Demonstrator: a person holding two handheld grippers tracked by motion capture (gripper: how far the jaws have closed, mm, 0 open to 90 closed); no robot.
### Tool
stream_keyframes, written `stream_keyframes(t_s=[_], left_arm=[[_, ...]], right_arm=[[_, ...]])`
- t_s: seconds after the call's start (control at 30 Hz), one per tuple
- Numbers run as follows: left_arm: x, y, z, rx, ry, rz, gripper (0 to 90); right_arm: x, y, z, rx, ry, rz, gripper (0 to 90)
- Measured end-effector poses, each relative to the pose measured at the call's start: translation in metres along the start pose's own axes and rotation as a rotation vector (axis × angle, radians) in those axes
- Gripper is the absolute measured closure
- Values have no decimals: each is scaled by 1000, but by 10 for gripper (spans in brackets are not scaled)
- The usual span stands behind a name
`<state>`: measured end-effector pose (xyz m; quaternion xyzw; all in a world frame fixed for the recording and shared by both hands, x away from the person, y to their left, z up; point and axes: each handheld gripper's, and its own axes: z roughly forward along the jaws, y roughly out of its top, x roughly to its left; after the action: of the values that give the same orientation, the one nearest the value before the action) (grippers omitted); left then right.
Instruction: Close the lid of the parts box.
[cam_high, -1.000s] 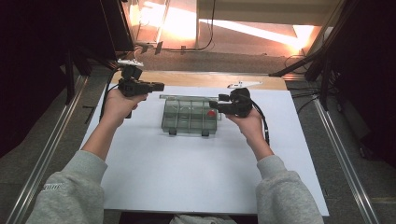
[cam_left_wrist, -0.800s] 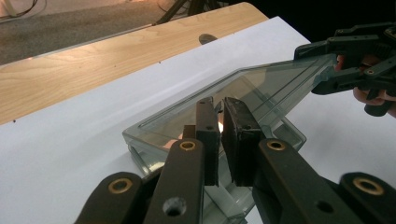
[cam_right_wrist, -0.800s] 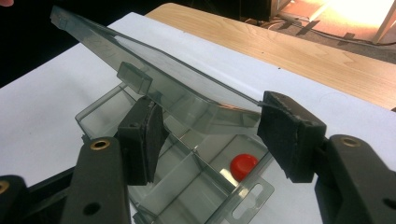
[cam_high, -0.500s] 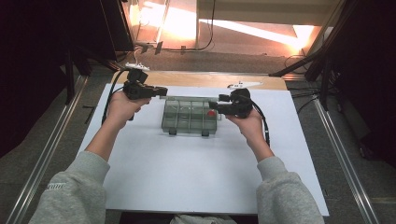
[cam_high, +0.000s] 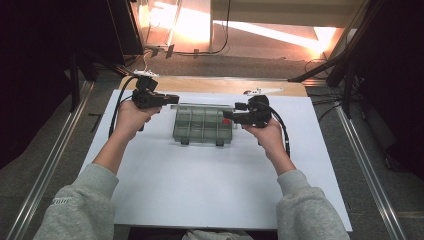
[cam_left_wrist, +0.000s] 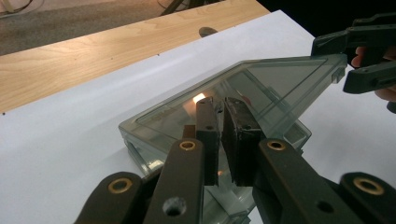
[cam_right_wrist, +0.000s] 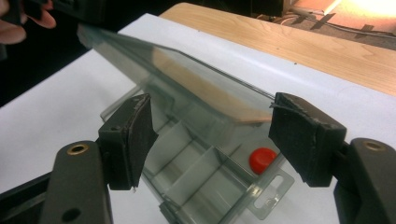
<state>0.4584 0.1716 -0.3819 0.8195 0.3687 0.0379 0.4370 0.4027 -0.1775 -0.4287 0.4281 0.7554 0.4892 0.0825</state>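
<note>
A smoky clear compartment box (cam_high: 202, 127) lies on the white sheet (cam_high: 200, 190), with its lid (cam_right_wrist: 187, 79) tilted up over the base (cam_right_wrist: 201, 186). A small red piece (cam_right_wrist: 261, 159) sits in a compartment near the right end. My right gripper (cam_right_wrist: 210, 121) is open astride the lid's right end; its jaws have just been opening and the pads (cam_right_wrist: 135, 135) stand off the lid. It shows at the box's right end (cam_high: 227, 116). My left gripper (cam_left_wrist: 219, 105) is shut on nothing, its tips at the lid's far-left corner (cam_high: 172, 98). Whether they touch the lid I cannot tell.
A wooden strip (cam_high: 210, 84) runs along the far edge of the sheet, with a small white object (cam_high: 260, 91) on it. Metal rails (cam_high: 45, 170) flank the table on both sides. Cables trail from both grippers. The sheet in front of the box is bare.
My left gripper has moved right, from beside the box up to its far-left corner. The right hand has kept its place at the box's right end.
</note>
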Motion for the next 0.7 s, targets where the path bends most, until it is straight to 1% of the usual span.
stream_keyframes(t_s=[0.07, 0.2, 0.27, 0.37, 0.4, 0.53, 0.6, 0.7], left_arm=[[0, -1, 0, -2, 0, 3, 846], [-1, -4, -1, -19, -8, -8, 846], [-2, -5, 0, -19, -12, -4, 847], [-4, -8, -1, -27, -12, -1, 846], [-5, -9, -1, -31, -15, 0, 846], [-8, -11, -3, -33, -10, 12, 846], [-9, -13, -4, -35, -9, 20, 846], [-11, -17, -4, -44, -15, 13, 846]], right_arm=[[1, 1, -3, -11, 8, 7, 309], [3, 3, -8, -27, 20, 27, 312], [3, 3, -10, -23, 20, 23, 317], [3, 3, -11, -17, 14, 31, 324], [3, 3, -12, -18, 18, 35, 330], [2, 2, -14, -21, 18, 41, 342], [3, 3, -15, -18, 13, 45, 355], [3, 3, -16, -20, 5, 41, 396]])
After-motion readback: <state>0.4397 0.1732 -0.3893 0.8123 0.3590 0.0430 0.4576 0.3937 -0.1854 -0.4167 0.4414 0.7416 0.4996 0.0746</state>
